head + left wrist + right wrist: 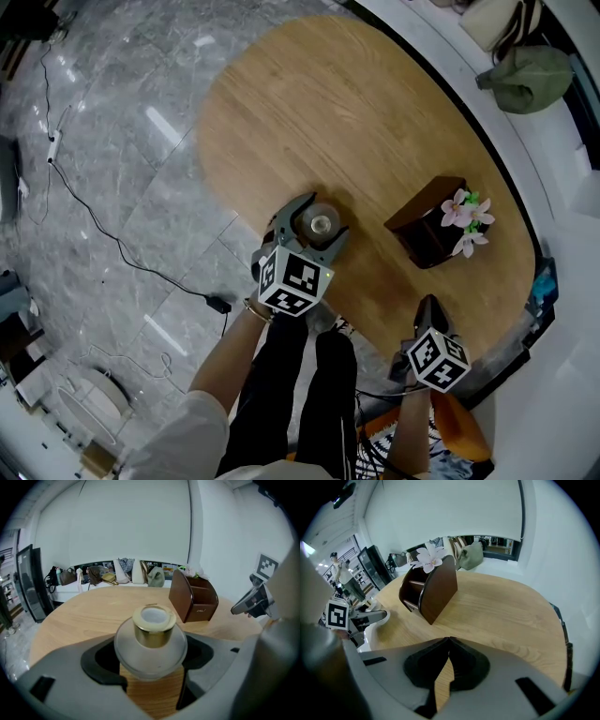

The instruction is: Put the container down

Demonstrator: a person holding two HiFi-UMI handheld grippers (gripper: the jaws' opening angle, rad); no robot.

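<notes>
the left gripper (326, 214) has its jaws closed round the container (321, 223), a frosted round jar with a gold cap, low over the table (328, 112). whether its base touches the wood i cannot tell. it lies left of the brown organizer (427, 230), apart from it and close to the table's near edge. bare wood stretches beyond the organizer to the far rim. the right gripper (429, 302), jaws shut with nothing in them, hangs near the table's edge on the near side of the organizer.
</notes>
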